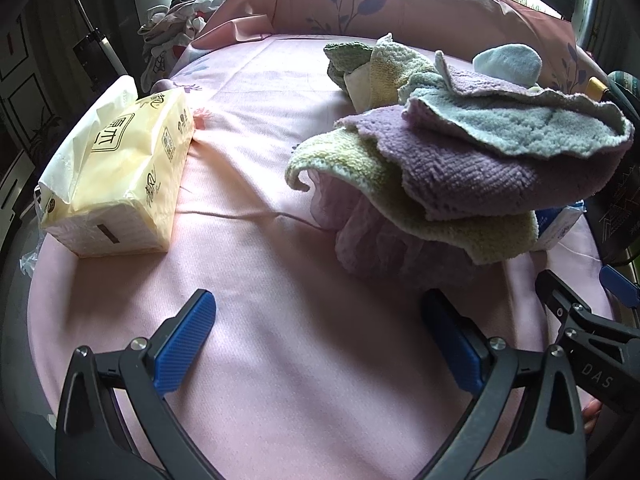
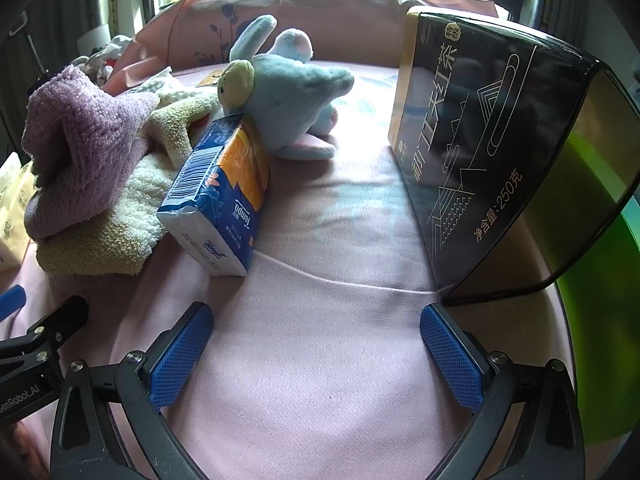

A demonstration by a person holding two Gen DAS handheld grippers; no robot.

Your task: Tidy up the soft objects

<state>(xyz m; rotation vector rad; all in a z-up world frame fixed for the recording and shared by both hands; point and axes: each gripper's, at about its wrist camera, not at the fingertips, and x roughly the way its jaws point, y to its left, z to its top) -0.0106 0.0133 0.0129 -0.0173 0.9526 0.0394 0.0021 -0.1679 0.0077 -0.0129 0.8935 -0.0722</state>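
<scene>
Through the left wrist view, I am holding my left hand-held gripper (image 1: 318, 344) spread wide and empty above the pink bed sheet (image 1: 256, 208). Ahead to the right, a pile of towels is lying on the sheet: a purple towel (image 1: 472, 164) is resting on a yellow towel (image 1: 400, 196), with a grey-blue towel (image 1: 532, 124) draped on top. A yellow tissue pack (image 1: 120, 176) is sitting well apart to the left. A pink pillow (image 1: 400, 4) is lying along the far edge.

Through the right wrist view, I am keeping my right hand-held gripper (image 2: 316, 354) released, its blue pads apart over bare sheet. A blue Tempo tissue pack (image 2: 220, 196) is leaning against the towel pile, and a blue plush toy (image 2: 288, 92) is sitting just behind it. A black tea box (image 2: 492, 152) is standing upright on the right.
</scene>
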